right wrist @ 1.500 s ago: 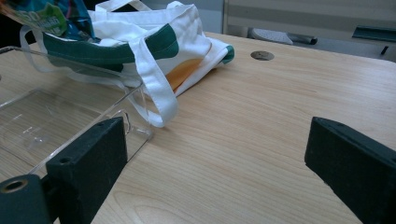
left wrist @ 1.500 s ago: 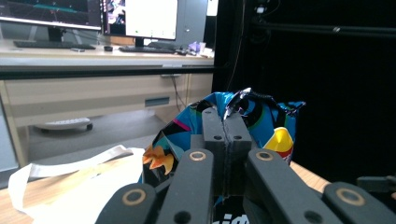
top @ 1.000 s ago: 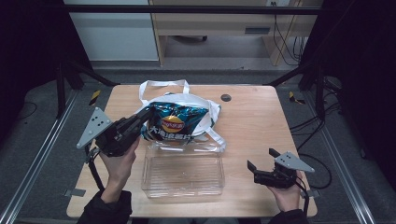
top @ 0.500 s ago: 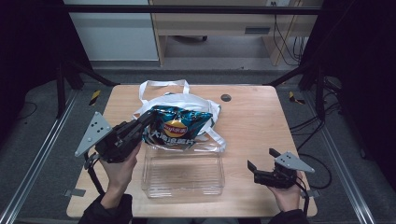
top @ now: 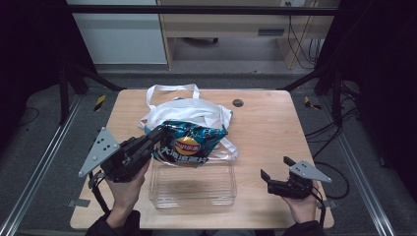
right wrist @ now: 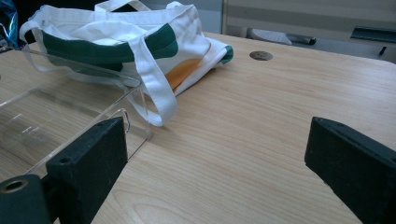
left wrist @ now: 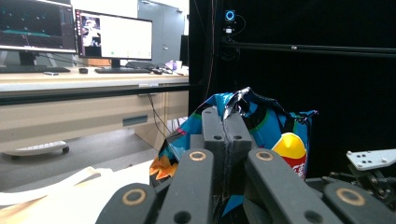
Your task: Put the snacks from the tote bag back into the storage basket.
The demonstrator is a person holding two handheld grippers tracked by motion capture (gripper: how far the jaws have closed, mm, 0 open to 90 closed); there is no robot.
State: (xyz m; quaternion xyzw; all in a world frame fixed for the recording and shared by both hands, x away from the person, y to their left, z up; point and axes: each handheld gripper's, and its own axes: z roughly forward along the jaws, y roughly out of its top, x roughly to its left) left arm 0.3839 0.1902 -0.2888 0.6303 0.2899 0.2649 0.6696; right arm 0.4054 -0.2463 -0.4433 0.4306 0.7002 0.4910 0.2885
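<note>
A blue chip bag [top: 192,143] hangs partly over the white tote bag [top: 189,109] and the far edge of a clear plastic container [top: 157,196]. My left gripper [top: 158,132] is shut on the bag's crimped left end. In the left gripper view the jaws [left wrist: 226,122] pinch the foil edge of the chip bag [left wrist: 280,126]. My right gripper [top: 275,167] rests low at the table's near right, open, with nothing between its fingers. In the right gripper view, the right gripper [right wrist: 217,135] faces the tote bag [right wrist: 140,32] and the container [right wrist: 70,107].
A round dark grommet [top: 238,103] sits in the wooden table [top: 275,128] behind the tote. The tote's straps [top: 172,89] trail toward the far edge. Black frame posts stand at both sides of the table.
My left gripper has drawn the chip bag toward the near edge, off the tote and over the container's far side. The right gripper has stayed put.
</note>
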